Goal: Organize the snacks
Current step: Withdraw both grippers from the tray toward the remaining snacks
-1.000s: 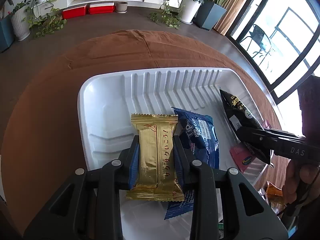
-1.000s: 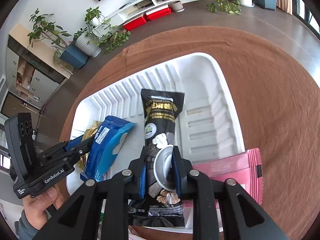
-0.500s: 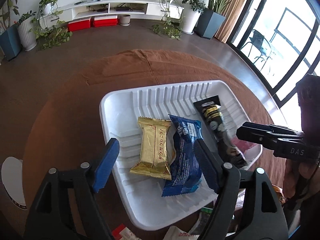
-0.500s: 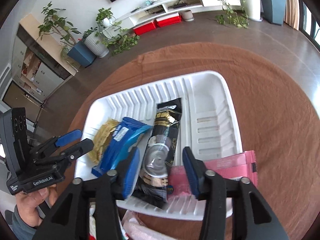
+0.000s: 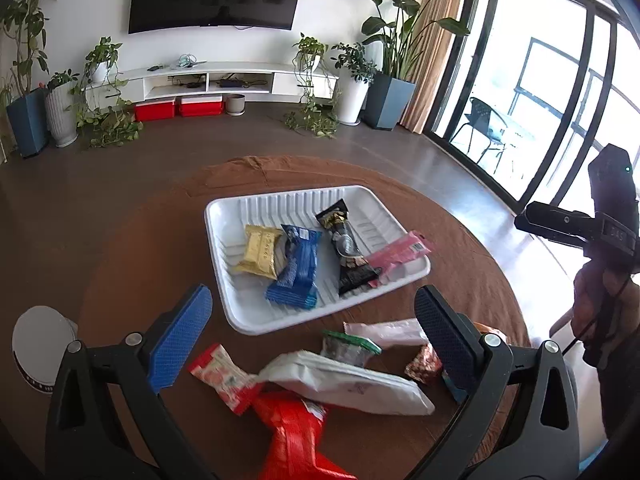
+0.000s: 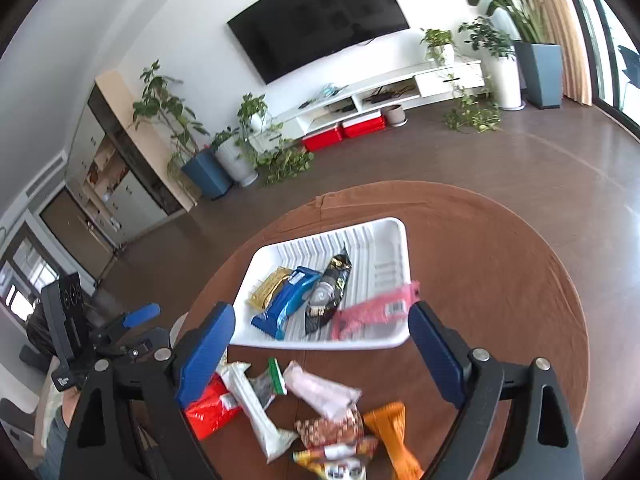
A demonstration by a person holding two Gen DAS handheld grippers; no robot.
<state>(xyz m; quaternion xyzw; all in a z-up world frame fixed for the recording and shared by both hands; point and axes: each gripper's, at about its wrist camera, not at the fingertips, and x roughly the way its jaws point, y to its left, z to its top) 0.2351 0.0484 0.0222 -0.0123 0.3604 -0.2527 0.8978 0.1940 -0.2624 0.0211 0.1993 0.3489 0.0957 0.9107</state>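
Snacks (image 5: 296, 266) lie in tray (image 5: 224, 216); both grippers' fingers (image 5: 182, 338) just spread, tilted downward, empty.

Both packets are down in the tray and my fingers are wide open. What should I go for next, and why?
Probably lower the left gripper onto the long white packet right below it. Four snacks already lie in the white tray, and both grippers have just been opening with nothing between their fingers, while a loose pile waits on the brown tablecloth.

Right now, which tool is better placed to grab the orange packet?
Likely right. The orange packet lies just below the open right tool; in the left wrist view only its edge shows behind the open left tool.
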